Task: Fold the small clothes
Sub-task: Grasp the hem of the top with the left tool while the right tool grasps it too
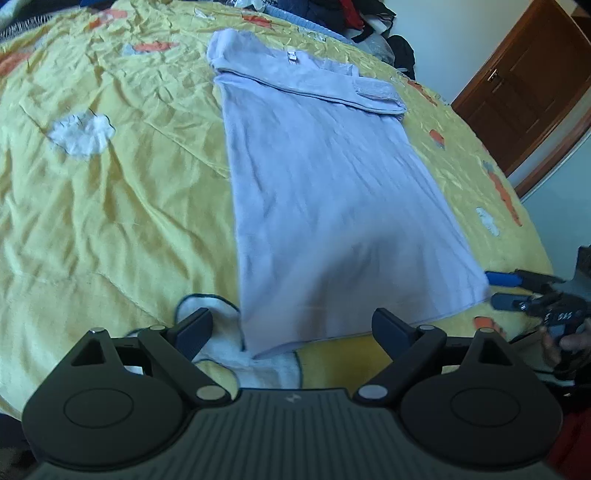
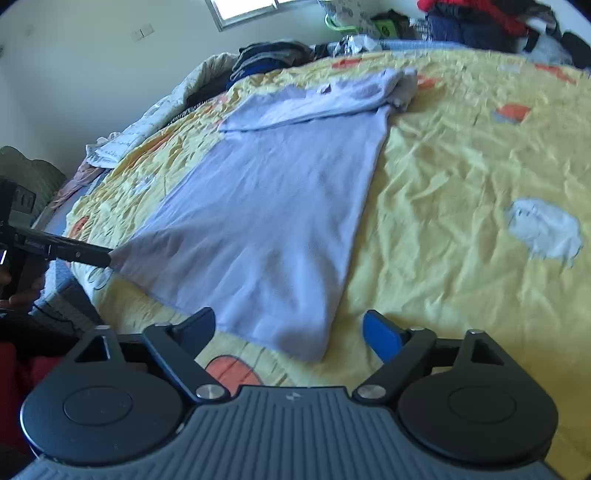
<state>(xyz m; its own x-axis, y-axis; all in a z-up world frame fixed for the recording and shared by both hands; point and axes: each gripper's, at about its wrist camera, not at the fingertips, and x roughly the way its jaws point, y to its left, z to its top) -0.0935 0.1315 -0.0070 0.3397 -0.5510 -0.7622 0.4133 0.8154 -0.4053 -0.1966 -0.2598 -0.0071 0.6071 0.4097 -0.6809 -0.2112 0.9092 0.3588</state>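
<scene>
A lavender shirt (image 1: 325,192) lies flat on the yellow bed cover (image 1: 110,206), its top part folded over with a white label showing. My left gripper (image 1: 293,328) is open over the near hem, and the hem's left corner lies between its wide-apart fingers. In the right wrist view the same shirt (image 2: 273,206) stretches away, and my right gripper (image 2: 290,332) stands open with the hem's right corner between its blue pads. The left gripper (image 2: 81,253) shows from the side at the other hem corner. The right gripper (image 1: 517,291) appears at the far right, beside the shirt's corner.
A heap of dark and red clothes (image 2: 480,22) lies at the far end of the bed. A brown door (image 1: 517,81) stands at the right. White patches (image 1: 81,133) and orange shapes are printed on the cover. A hand (image 1: 569,343) holds the right gripper.
</scene>
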